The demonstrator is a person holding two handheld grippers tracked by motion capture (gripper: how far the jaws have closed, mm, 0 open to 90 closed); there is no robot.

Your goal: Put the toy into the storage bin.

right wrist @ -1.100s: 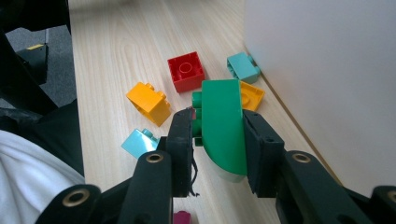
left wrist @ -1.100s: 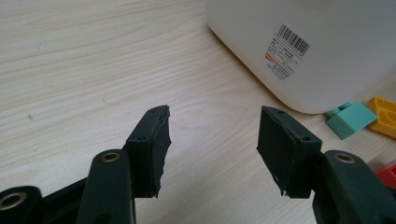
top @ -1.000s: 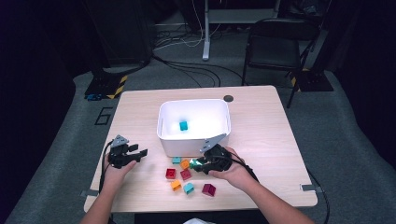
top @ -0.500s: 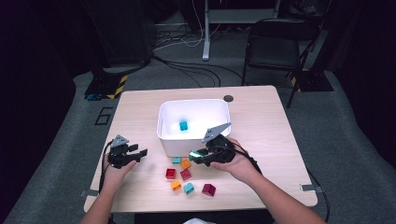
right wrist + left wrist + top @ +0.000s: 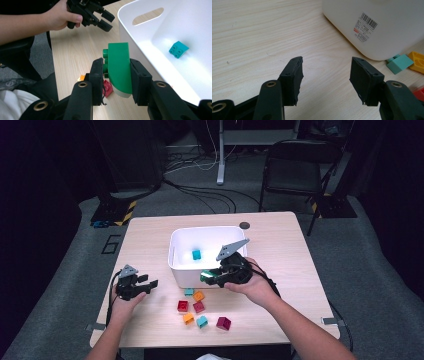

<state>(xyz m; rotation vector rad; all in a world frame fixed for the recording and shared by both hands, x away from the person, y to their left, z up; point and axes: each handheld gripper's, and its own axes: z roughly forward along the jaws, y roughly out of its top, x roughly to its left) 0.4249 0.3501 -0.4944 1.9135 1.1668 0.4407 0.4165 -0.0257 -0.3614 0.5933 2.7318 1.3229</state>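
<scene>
The green block [image 5: 205, 276] sits clamped in the right hand-held gripper [image 5: 212, 277] in the high view, raised off the bench [image 5: 280, 245] at the near wall of the white bin [image 5: 176, 251]. Inside the bin, beyond that gripper's tip, lies a teal block [image 5: 196, 254]. Below and just toward the person from the gripper, loose blocks [image 5: 199, 307] lie scattered on the bench in red, orange, teal and dark red. The left hand-held gripper [image 5: 150, 284] rests well apart to the side, its jaws spread with nothing between them. In the left gripper view, the left hand-held gripper [image 5: 325, 75] stands wide over bare wood; the bin [image 5: 387, 22], with a barcode label [image 5: 365, 28], is ahead and to one side, and a teal block [image 5: 400, 63] and an orange block [image 5: 418, 60] lie just beside the bin's base. In the right gripper view, the right hand-held gripper [image 5: 116, 75] squeezes the green block [image 5: 119, 70] upright between both pads, studs facing sideways. The bin [image 5: 130, 30] is just beside it, with the teal block [image 5: 178, 49] on its floor. A red block [image 5: 108, 87] shows beneath the jaws, and the left hand-held gripper [image 5: 103, 18] is farther ahead, open.
</scene>
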